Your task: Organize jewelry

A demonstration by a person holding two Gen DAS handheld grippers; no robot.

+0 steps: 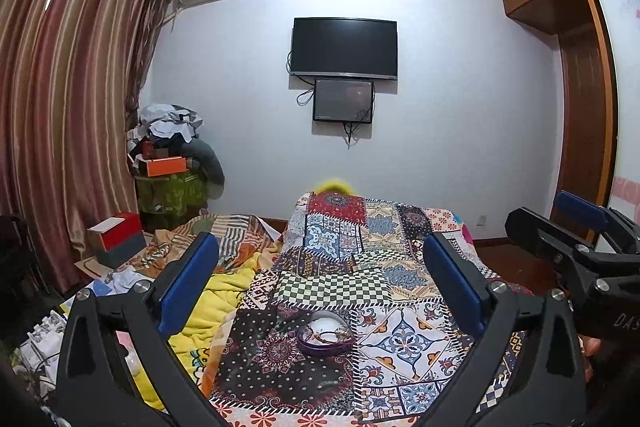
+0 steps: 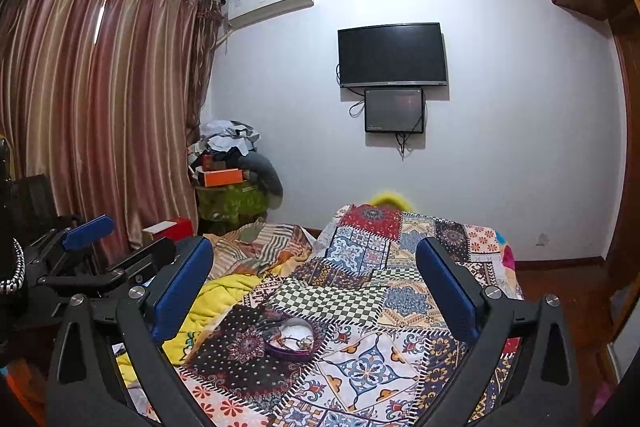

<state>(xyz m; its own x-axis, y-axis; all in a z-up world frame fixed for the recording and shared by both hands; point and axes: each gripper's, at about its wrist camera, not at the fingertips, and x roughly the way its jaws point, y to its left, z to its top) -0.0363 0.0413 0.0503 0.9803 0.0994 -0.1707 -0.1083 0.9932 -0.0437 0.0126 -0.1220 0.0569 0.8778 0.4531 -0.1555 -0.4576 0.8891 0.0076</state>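
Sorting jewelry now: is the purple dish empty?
Not empty: the purple dish holds tangled jewelry against its white inside.

My bed (image 1: pixel 400 379) is covered by a patchwork quilt (image 1: pixel 344 243) of many bright patterned squares, running to the far edge. A small purple dish (image 1: pixel 326 337) with a white inside sits on the quilt near the near edge, holding tangled jewelry (image 1: pixel 332 334). Along the bed's left edge lie a rumpled yellow blanket (image 1: pixel 220 291) and a striped cloth (image 1: pixel 236 231).
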